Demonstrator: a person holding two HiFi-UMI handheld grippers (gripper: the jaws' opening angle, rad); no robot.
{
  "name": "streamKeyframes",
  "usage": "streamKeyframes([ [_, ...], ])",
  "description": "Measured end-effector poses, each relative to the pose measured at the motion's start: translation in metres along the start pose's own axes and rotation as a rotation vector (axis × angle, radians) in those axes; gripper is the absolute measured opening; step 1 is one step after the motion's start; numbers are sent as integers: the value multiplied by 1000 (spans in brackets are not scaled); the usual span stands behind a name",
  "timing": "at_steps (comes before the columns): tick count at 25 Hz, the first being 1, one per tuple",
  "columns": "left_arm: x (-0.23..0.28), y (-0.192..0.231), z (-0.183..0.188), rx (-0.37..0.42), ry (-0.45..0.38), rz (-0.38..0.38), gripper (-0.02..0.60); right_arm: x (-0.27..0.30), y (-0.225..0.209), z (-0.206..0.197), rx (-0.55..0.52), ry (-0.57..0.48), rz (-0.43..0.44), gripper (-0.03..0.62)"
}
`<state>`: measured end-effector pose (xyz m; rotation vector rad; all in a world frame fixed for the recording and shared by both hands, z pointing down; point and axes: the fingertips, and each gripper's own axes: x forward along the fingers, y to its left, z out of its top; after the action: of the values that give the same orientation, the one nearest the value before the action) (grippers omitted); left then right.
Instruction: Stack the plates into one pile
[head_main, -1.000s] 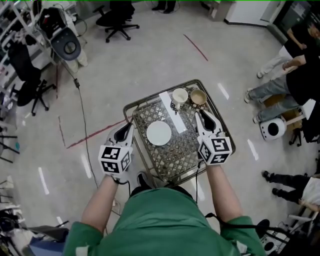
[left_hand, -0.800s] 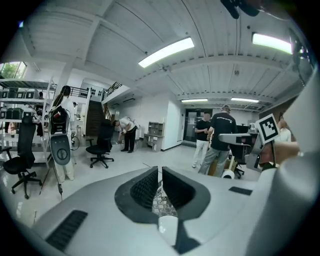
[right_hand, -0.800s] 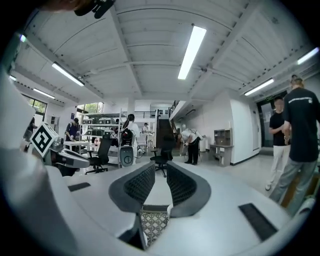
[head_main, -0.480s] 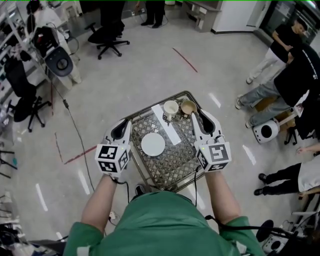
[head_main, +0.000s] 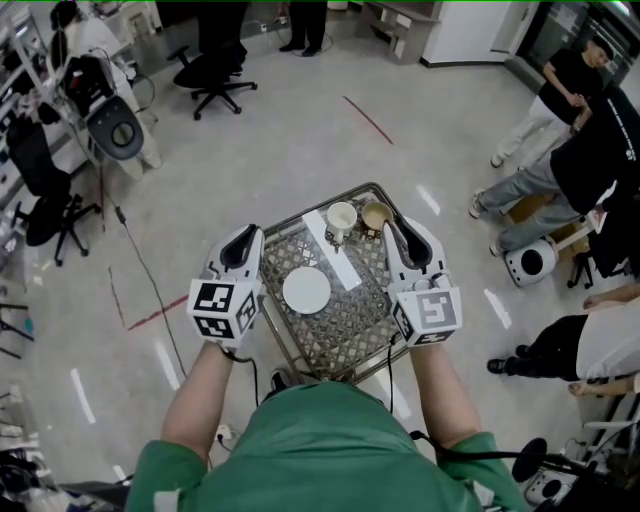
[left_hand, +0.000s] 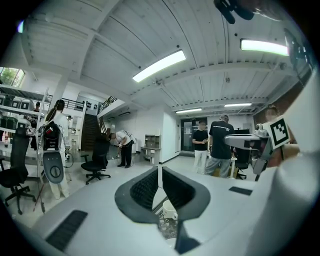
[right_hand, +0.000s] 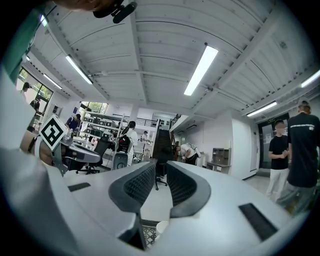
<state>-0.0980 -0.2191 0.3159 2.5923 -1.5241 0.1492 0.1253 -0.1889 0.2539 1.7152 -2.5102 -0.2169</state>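
On your patterned table: one white plate, two cups at the far edge (white cup, brown cup) and one white strip just right of the plate. People stand to the right. The plate lies mid-table between your left gripper and right gripper, touching neither. Both pairs of jaws are slightly parted, with nothing between them.

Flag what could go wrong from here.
The right gripper hangs close to the white cup and tan bowl at the far edge of the table; a swing toward the plate could knock them. The left gripper and the right are empty, jaws only narrowly apart; they may bump the plate's rim rather than straddle it. Only one plate is in sight.
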Motion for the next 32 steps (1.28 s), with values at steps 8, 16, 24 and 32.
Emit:
streamKeyframes([
  [8,3,-2,4,-7,-2,-1,34,2,-3,-1,14,3,6,87],
  [16,5,0,7,-14,-7,-8,34,6,-2,0,15,2,8,75],
  [24,4,-8,-5,-12,-7,-15,34,-4,-2,-13,24,-3,3,61],
  [32,6,-7,2,-15,0,-15,34,-1,-6,-4,18,5,0,60],
])
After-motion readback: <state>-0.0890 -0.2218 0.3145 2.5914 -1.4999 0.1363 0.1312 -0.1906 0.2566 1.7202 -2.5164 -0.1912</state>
